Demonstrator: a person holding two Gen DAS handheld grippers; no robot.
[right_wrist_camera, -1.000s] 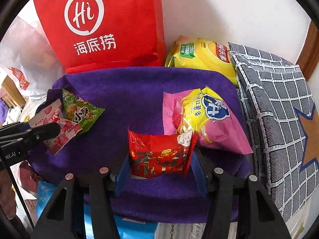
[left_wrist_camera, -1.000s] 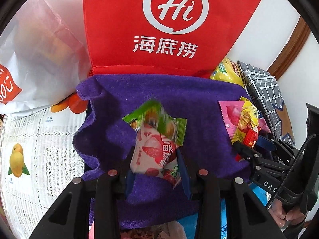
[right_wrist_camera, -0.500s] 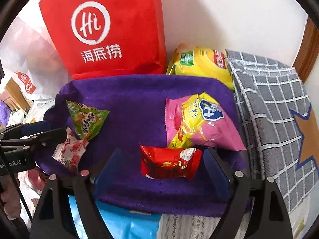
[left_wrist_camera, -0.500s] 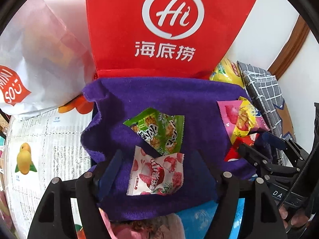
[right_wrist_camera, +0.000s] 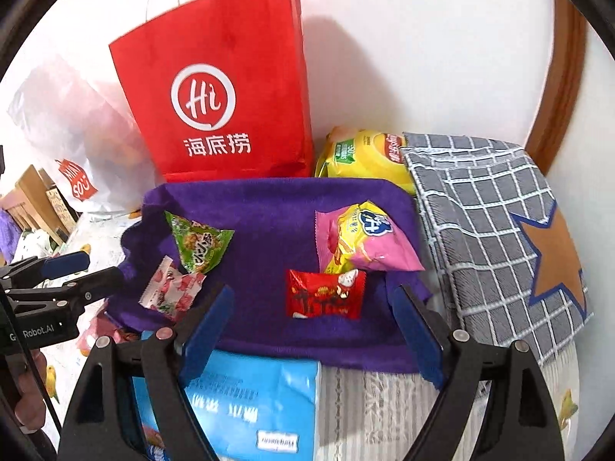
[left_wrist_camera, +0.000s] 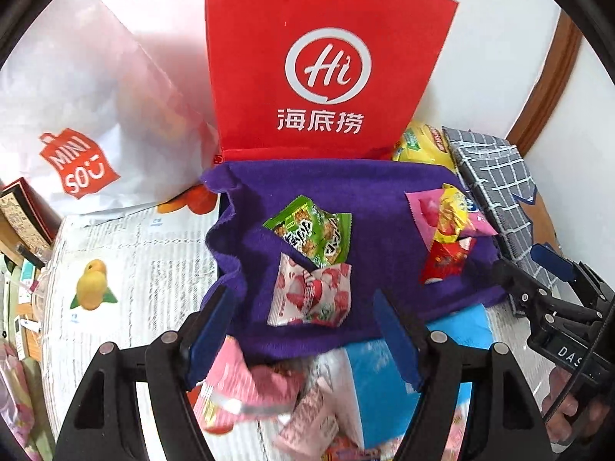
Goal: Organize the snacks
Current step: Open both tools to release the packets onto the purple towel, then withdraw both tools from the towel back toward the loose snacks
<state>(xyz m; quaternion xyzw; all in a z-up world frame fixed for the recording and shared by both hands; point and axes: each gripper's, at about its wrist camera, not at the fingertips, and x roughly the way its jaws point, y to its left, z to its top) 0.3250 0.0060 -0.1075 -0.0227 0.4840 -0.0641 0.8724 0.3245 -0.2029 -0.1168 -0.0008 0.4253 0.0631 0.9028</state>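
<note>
Both grippers hang with jaws spread and empty above the purple towel (right_wrist_camera: 269, 230). The left gripper (left_wrist_camera: 307, 330) is over the pink-and-white strawberry candy packet (left_wrist_camera: 309, 296); the right gripper (right_wrist_camera: 315, 326) is over the red foil snack packet (right_wrist_camera: 324, 294), both packets lying flat on the towel.

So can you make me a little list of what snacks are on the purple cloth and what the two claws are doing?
cloth: purple towel, spread in front of the red bag
left side: green packet, pink-and-white packet just below it
right side: pink-and-yellow packet, red packet just below it
left claw: open, holding nothing
right claw: open, holding nothing
</note>
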